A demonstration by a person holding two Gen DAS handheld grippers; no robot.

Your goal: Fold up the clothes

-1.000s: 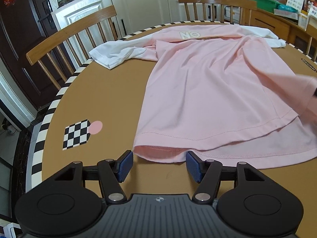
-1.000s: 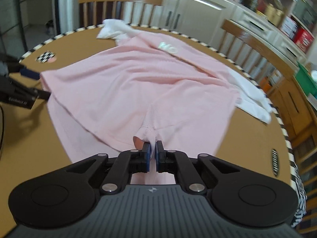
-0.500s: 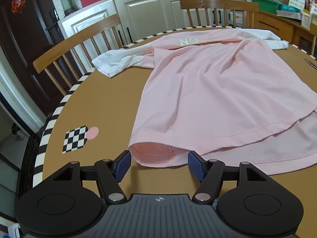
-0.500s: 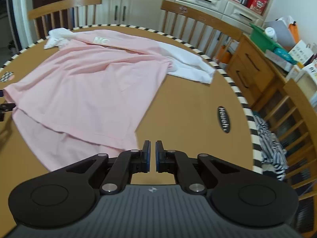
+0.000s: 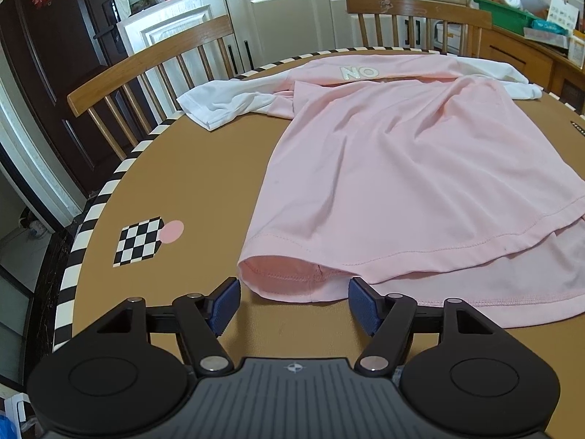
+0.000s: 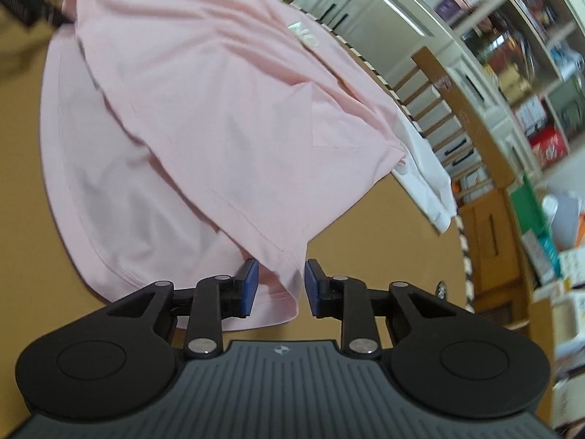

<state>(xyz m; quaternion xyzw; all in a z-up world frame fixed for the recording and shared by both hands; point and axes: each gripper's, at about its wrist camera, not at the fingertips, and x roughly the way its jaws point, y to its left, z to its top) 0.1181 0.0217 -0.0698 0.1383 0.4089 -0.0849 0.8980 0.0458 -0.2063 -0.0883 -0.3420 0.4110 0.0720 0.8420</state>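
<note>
A pink shirt (image 5: 402,168) with white sleeves (image 5: 226,104) lies spread on the round brown table (image 5: 182,168), its hem toward me. My left gripper (image 5: 294,303) is open and low at the hem's left corner, which bulges just ahead of the blue pads (image 5: 226,301) without touching them. In the tilted, blurred right wrist view, the shirt (image 6: 219,109) fills the middle. My right gripper (image 6: 280,287) has its jaws opening, with the hem's right corner between them and a gap at the right pad.
A checkered marker with a pink dot (image 5: 139,241) is stuck on the table to the left of the shirt. Wooden chairs (image 5: 146,69) ring the striped table edge. White cabinets stand behind, and a sideboard with a green tray (image 5: 504,11) is at the right.
My right gripper let go of the lifted pink fold, which dropped flat. It then sank, rolled, and parted its jaws around the hem's right corner. The left gripper hardly moved.
</note>
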